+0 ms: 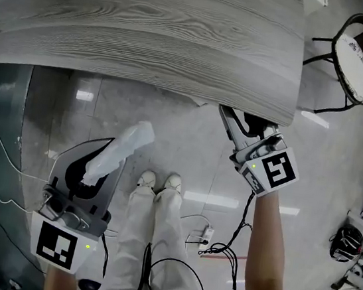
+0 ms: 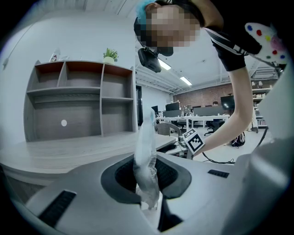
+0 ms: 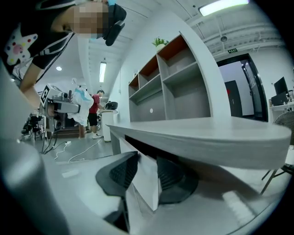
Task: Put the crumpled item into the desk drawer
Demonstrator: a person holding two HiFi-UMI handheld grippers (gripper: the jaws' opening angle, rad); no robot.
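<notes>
White crumpled item [image 1: 120, 149] sits pinched in our left gripper [image 1: 94, 169], lower left of the head view, clear of the desk [image 1: 151, 29]. Our right gripper [image 1: 231, 124] clamps the drawer front [image 3: 146, 181] at upper centre; that shallow bite may slip when we pull.

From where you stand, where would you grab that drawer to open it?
Probably the drawer front, by its thin edge under the desk, coming level from the front: it is a flat panel that fits between the pads of the right gripper.
</notes>
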